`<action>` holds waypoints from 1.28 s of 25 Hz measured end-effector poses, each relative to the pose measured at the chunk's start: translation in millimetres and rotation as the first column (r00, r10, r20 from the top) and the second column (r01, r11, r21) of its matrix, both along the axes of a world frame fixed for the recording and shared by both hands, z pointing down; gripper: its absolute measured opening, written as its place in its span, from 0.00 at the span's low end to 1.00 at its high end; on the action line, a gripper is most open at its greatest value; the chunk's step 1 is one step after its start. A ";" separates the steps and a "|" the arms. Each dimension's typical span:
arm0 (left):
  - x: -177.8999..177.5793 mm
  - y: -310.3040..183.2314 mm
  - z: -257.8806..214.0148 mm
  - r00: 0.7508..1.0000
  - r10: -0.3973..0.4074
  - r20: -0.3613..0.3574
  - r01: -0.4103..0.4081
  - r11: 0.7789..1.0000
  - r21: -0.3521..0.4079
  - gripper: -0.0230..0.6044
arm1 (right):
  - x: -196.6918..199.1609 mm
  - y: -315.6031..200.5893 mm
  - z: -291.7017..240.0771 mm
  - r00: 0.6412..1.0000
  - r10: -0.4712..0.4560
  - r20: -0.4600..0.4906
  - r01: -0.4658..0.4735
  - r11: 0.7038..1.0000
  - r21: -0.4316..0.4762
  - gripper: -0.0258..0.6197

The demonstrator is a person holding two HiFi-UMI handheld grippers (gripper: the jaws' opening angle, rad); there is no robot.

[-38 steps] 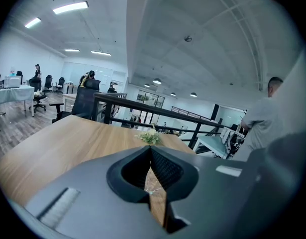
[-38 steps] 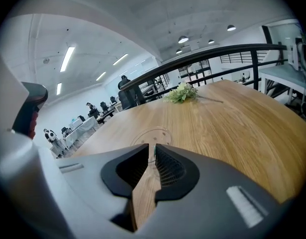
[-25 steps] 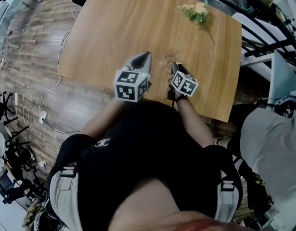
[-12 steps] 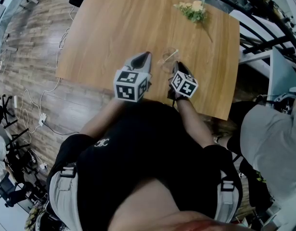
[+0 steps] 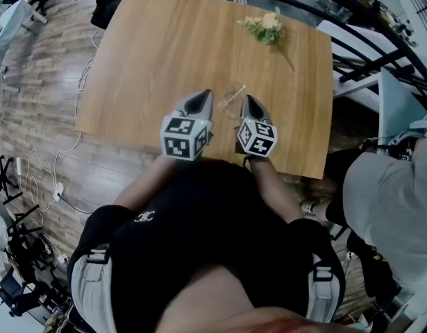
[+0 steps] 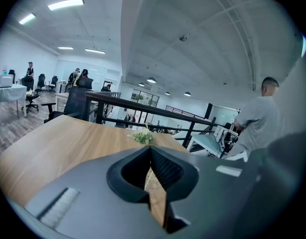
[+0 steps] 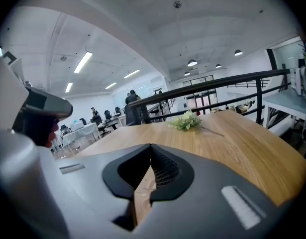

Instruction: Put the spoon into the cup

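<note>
A clear glass cup (image 5: pixel 233 94) stands on the wooden table (image 5: pixel 157 54) near its front edge. The pale spoon (image 5: pixel 239 89) leans in the cup, handle pointing up and right. My left gripper (image 5: pixel 206 94) hangs just left of the cup and my right gripper (image 5: pixel 248 99) just right of it, both above the table. Neither touches the cup. In the left gripper view the left gripper (image 6: pixel 150 148) is shut with nothing in it. In the right gripper view the right gripper (image 7: pixel 150 147) is also shut and empty. Both gripper views miss the cup.
A small bunch of flowers (image 5: pixel 265 25) lies at the table's far side. A black railing (image 5: pixel 352 19) runs behind and right of the table. A person in grey (image 5: pixel 394 207) stands close on the right. Cables (image 5: pixel 57 158) trail over the floor at left.
The right gripper has risen and looks larger in the head view. The spoon handle now shows sticking out of the cup. The left gripper has stayed put.
</note>
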State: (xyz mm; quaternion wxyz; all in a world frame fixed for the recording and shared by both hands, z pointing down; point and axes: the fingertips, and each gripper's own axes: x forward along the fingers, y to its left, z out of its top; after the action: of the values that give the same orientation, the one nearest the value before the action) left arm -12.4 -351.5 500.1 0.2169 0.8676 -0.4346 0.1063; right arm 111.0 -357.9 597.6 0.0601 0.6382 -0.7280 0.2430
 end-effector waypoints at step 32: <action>16.1 -7.9 -5.8 0.999 0.041 0.032 -0.043 0.997 0.069 0.05 | -4.9 12.0 -106.2 0.990 0.018 -0.137 0.023 0.954 0.298 0.04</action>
State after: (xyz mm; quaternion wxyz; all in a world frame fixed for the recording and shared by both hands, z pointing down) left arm 3.8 -359.3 494.3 0.1776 0.8819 -0.4229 0.1088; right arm 106.1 -345.9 491.4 0.0135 0.6543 -0.7513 0.0852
